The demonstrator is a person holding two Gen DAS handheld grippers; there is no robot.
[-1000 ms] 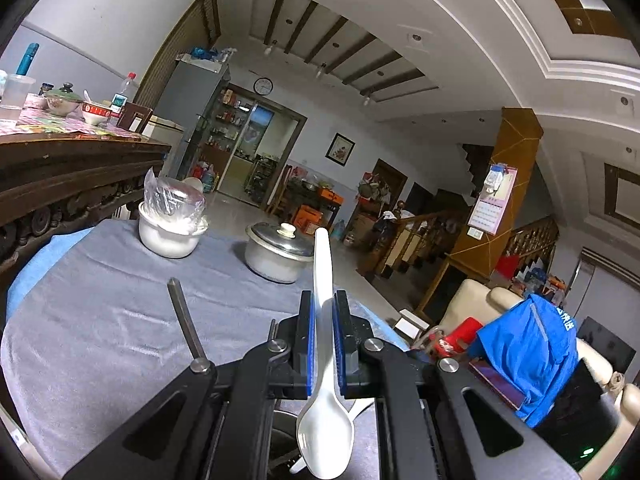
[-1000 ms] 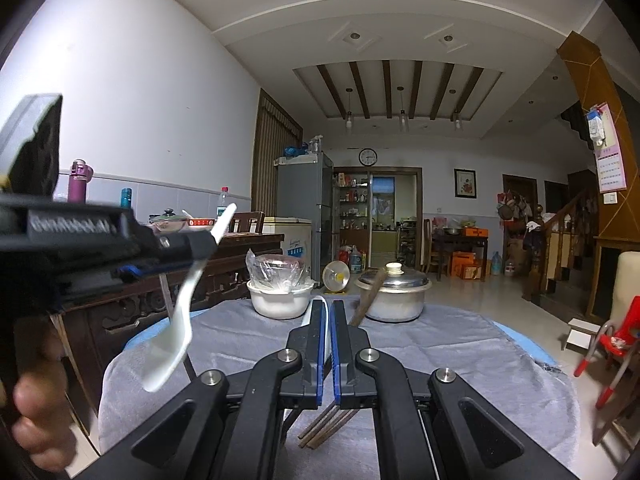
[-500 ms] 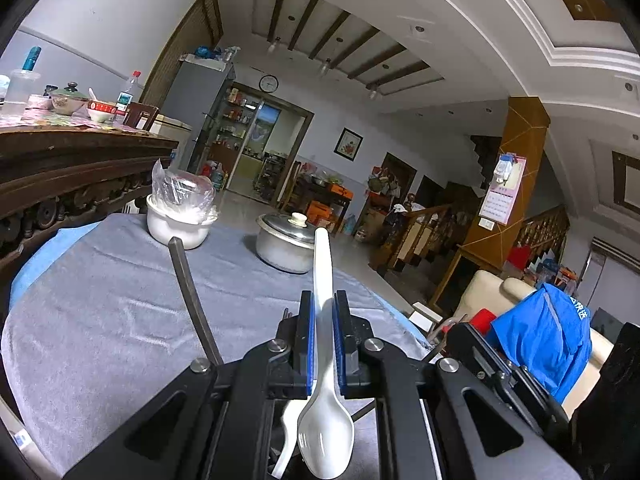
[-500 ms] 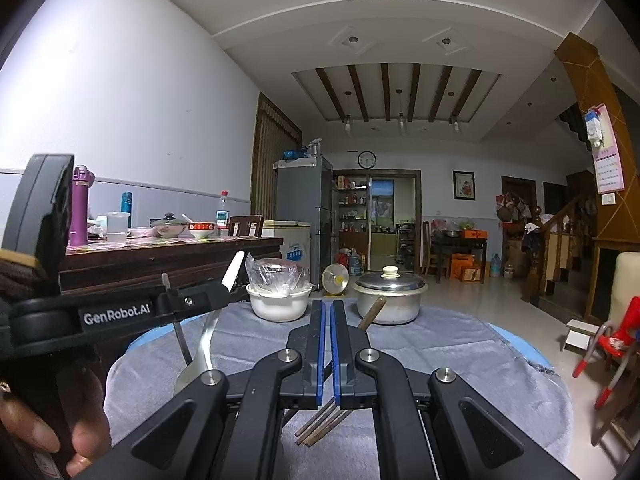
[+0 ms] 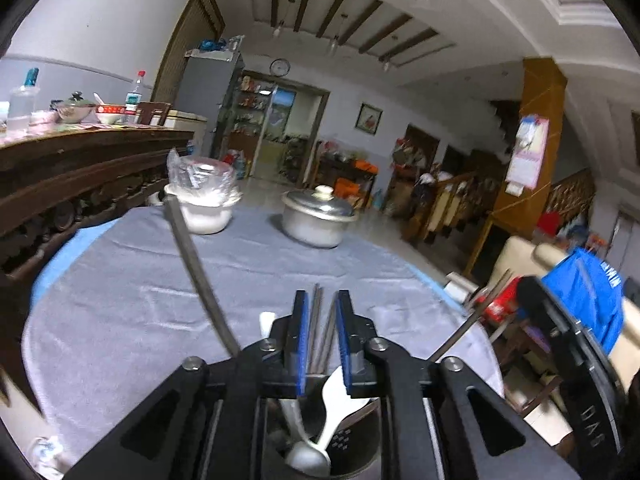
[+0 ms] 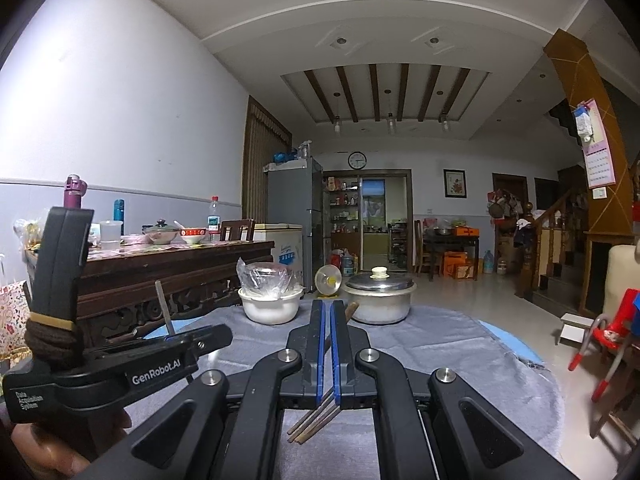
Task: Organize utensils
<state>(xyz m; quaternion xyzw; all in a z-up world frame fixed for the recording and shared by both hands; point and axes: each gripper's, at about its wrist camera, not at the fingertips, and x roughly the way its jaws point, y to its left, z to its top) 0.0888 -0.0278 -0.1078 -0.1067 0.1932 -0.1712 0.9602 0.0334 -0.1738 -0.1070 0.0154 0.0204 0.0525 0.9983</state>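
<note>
Grey-clothed table (image 5: 120, 300) is carrying a lidded pot (image 5: 318, 220). Left gripper (image 5: 322, 332) is hanging over the utensil holder (image 5: 360, 440), jaws just been opening, white spoon (image 5: 332, 400) lying free inside. Right gripper (image 6: 327, 344) is clamping brown chopsticks (image 6: 316, 420), jaws nearly closed.

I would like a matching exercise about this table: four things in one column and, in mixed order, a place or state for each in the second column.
1 white spoon
2 brown chopsticks
3 metal pot
4 white bowl

a clamped in the shut right tongs
b covered with clear plastic
c inside the dark holder
d closed with a lid

Pairs: 1-c, 2-a, 3-d, 4-b.
</note>
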